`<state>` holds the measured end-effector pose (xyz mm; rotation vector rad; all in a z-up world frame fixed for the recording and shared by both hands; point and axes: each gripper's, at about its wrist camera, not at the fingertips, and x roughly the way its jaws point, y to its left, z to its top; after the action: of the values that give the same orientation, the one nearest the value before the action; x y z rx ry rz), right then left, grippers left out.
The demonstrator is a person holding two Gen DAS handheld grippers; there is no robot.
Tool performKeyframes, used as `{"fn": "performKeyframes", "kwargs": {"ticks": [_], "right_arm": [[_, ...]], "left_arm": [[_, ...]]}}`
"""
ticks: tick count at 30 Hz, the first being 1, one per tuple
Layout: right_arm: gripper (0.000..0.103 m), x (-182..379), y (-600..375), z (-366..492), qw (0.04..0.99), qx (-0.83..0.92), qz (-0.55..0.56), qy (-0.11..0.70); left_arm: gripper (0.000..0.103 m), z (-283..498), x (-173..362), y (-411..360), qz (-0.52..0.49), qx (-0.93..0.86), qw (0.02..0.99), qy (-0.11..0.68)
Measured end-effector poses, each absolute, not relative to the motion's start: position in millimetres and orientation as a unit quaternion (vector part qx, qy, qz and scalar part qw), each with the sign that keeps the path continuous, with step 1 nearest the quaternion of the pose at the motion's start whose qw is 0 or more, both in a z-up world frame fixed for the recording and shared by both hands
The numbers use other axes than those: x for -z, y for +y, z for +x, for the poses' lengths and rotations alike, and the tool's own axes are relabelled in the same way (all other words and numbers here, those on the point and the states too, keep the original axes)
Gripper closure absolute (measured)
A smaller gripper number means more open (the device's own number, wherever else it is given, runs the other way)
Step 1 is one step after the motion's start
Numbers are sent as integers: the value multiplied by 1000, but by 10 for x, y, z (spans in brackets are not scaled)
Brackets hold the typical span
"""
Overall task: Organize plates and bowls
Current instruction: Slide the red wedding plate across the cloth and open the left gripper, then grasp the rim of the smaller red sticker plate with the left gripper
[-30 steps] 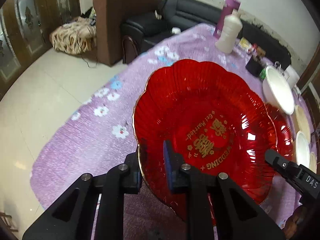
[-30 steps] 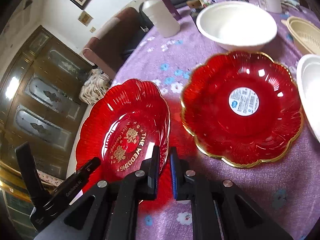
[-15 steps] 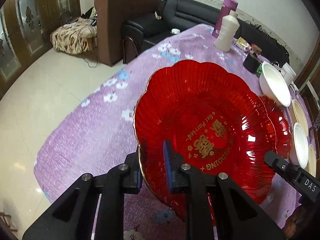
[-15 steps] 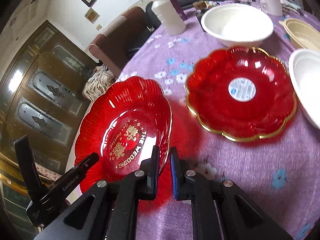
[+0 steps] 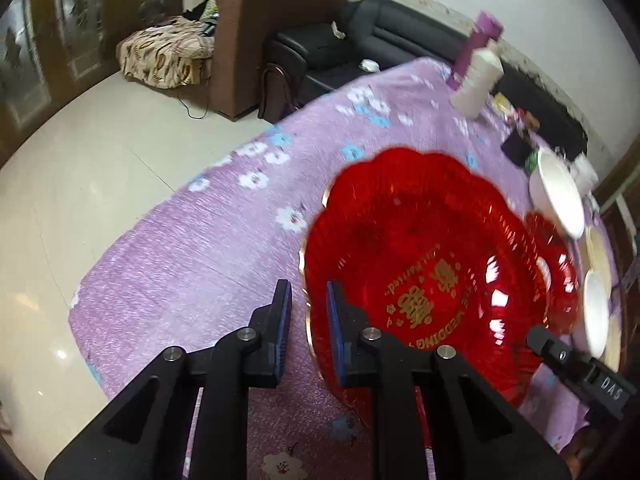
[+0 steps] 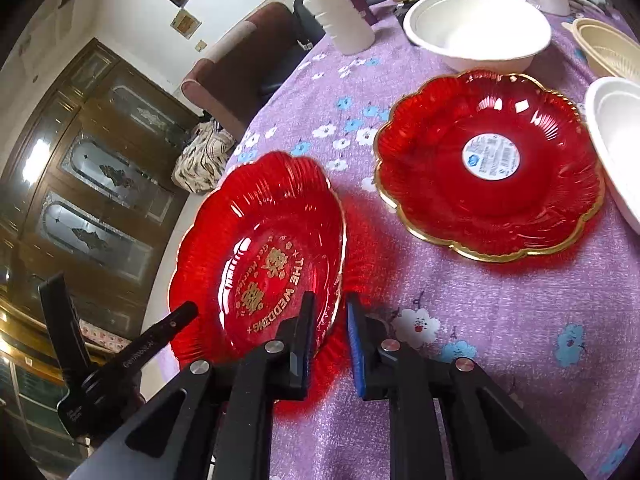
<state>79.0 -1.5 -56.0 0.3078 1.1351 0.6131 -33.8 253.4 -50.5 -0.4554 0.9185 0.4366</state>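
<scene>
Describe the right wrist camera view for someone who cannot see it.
The right gripper, its jaws having just been opening, straddles the rim of a red wedding plate with gold lettering. A second red plate and a white bowl sit beyond on a purple floral tablecloth.

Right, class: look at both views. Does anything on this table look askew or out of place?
Yes. The lettered red plate is tilted up on edge, its rim clamped in the left gripper, while the labelled red plate lies flat on the tablecloth.
</scene>
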Motion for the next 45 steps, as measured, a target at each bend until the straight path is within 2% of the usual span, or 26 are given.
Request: {"fn": "performKeyframes", "kwargs": {"ticks": [3, 5, 8, 9, 11, 14, 16, 19, 23, 29, 35, 38, 41, 43, 45], "right_arm": [[83, 472, -190, 758, 797, -280, 161, 511], [81, 395, -382, 742, 807, -269, 175, 496], [77, 322, -662, 717, 817, -251, 198, 479], [75, 312, -742, 712, 820, -243, 203, 476], [59, 301, -936, 735, 825, -225, 218, 471], [47, 339, -1197, 789, 824, -194, 246, 472], [42, 356, -1265, 853, 821, -186, 257, 475], [41, 416, -1330, 952, 814, -184, 271, 480], [41, 450, -1382, 1109, 807, -182, 283, 485], [42, 533, -1384, 1248, 802, -176, 289, 492], [42, 620, -1394, 1354, 797, -174, 301, 494], [47, 643, -1398, 1393, 796, -169, 302, 496], [56, 675, -1408, 1438, 795, -162, 303, 500], [61, 702, -1409, 1466, 794, -157, 302, 504], [69, 736, -1408, 1487, 792, -151, 299, 511]], "left_arm": [[87, -377, 306, 2529, -222, -205, 861, 409], [83, -383, 146, 2455, -216, -188, 876, 389], [54, -284, -107, 2246, -208, -140, 896, 365], [37, -220, -177, 2161, -218, -108, 901, 358], [19, -46, -240, 2026, -244, -50, 899, 361], [18, 288, -257, 1749, -225, 2, 891, 395], [16, 476, -249, 1550, -183, 26, 895, 406], [15, 666, -227, 1315, -140, 26, 901, 409], [15, 1020, -148, 1120, -101, 44, 875, 471], [15, 1363, 24, 852, -28, 29, 865, 501], [15, 1595, 322, 768, -28, 12, 838, 545], [17, 1653, 386, 759, -31, 6, 832, 553], [25, 1712, 457, 784, -42, 2, 825, 564], [31, 1764, 515, 821, -60, 4, 815, 577], [47, 1795, 581, 848, -76, 7, 806, 587]]}}
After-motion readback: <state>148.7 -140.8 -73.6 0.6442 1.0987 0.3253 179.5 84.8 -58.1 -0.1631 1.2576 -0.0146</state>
